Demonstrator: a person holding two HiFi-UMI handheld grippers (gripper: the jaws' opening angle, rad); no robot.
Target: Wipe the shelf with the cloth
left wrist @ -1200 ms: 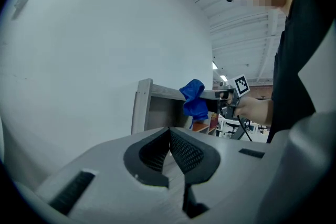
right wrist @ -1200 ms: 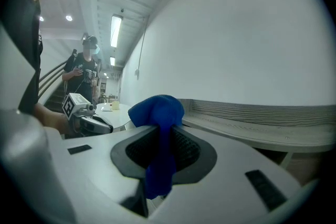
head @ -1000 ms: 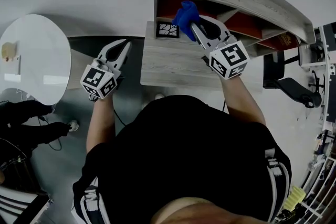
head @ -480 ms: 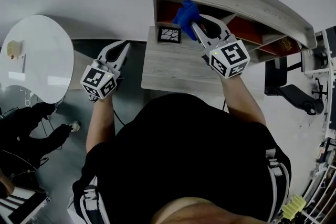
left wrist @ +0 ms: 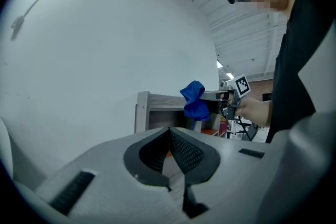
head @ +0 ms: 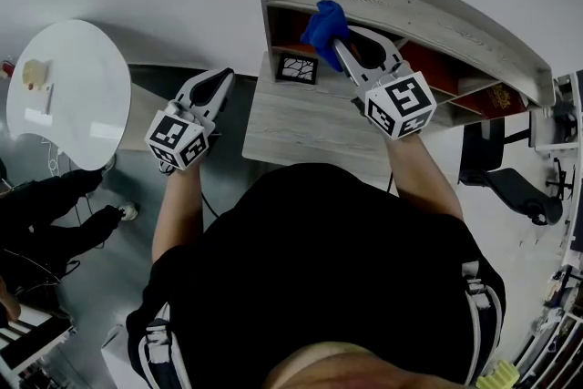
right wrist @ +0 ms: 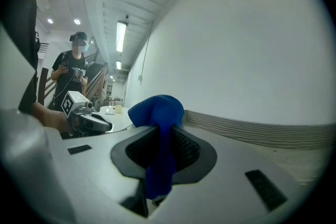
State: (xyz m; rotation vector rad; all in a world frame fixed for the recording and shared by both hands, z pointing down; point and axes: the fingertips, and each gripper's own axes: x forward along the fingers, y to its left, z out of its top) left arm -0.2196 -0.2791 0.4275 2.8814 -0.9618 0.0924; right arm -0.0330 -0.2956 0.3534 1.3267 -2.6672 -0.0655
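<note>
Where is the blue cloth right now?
In the head view the blue cloth is pinched in the right gripper, up at the left end of the wooden shelf, near the small black picture.

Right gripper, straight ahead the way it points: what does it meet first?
Probably the shelf's top board, with the held cloth leading; depth is unclear, so it may pass over to the white wall.

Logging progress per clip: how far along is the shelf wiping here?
Done: the blue cloth is clamped in the right gripper. In hand: it is held up at the left end of the shelf, near the top board; contact can't be confirmed. Left: the wiping itself. The left gripper is shut, empty, beside the shelf.
</note>
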